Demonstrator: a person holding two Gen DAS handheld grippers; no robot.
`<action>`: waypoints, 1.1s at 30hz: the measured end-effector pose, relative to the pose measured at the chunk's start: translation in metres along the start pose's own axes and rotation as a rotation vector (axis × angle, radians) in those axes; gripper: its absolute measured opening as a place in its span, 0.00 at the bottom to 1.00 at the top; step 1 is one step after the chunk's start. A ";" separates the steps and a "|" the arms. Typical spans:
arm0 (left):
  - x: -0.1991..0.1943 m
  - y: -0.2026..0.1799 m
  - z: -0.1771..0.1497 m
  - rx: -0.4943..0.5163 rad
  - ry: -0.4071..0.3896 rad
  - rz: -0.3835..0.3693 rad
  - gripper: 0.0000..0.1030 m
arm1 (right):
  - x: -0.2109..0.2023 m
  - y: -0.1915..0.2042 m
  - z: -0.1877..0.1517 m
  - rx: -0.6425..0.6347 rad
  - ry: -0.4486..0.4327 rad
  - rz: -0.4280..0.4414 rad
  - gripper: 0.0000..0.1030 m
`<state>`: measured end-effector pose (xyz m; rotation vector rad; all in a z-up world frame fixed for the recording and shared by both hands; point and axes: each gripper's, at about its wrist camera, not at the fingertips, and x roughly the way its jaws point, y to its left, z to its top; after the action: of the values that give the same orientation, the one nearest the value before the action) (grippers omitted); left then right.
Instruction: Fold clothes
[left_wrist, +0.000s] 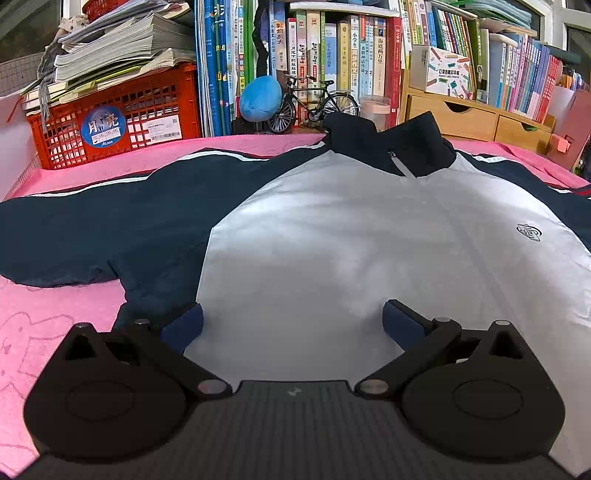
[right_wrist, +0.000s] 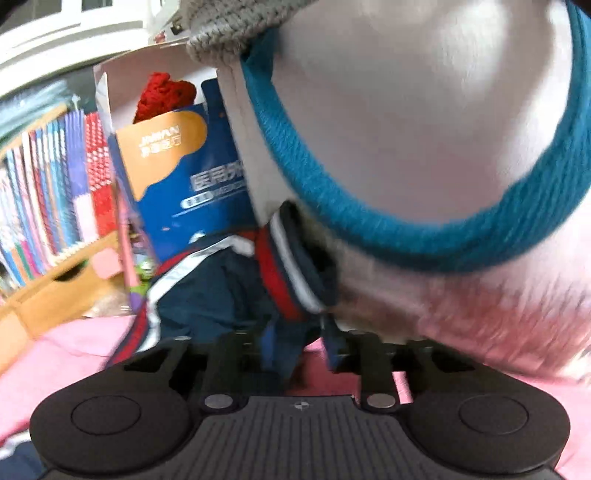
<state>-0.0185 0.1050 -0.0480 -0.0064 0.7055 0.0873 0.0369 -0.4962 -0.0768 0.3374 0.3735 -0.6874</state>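
A navy and white zip jacket (left_wrist: 332, 240) lies front up on a pink cloth (left_wrist: 48, 332), collar (left_wrist: 388, 144) at the far side and one navy sleeve (left_wrist: 92, 236) stretched out to the left. My left gripper (left_wrist: 293, 312) is open just above the white front near the hem, with nothing between its fingers. In the blurred right wrist view, the other sleeve's end (right_wrist: 207, 295) with its red, white and navy striped cuff (right_wrist: 284, 280) is bunched up. My right gripper (right_wrist: 301, 347) has its jaws narrow around navy fabric, with a strip of pink cloth showing beside the right finger.
A large white plush thing with a teal band (right_wrist: 424, 129) crowds the right gripper from the right. A blue carton (right_wrist: 184, 192) stands behind the sleeve. At the cloth's far edge are a red crate (left_wrist: 122, 118), a model bicycle (left_wrist: 314, 103), books and wooden drawers (left_wrist: 461, 114).
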 end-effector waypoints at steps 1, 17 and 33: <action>0.000 0.000 0.000 0.000 -0.001 0.000 1.00 | -0.001 0.000 -0.001 -0.022 -0.014 -0.015 0.46; 0.001 -0.002 0.000 -0.005 -0.008 0.004 1.00 | 0.022 0.032 0.010 -0.225 -0.061 -0.017 0.10; 0.001 -0.001 0.002 -0.009 -0.009 0.003 1.00 | -0.164 0.184 -0.050 -0.641 -0.217 0.579 0.16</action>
<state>-0.0168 0.1037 -0.0470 -0.0134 0.6965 0.0931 0.0311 -0.2521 -0.0163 -0.2388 0.2523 -0.0135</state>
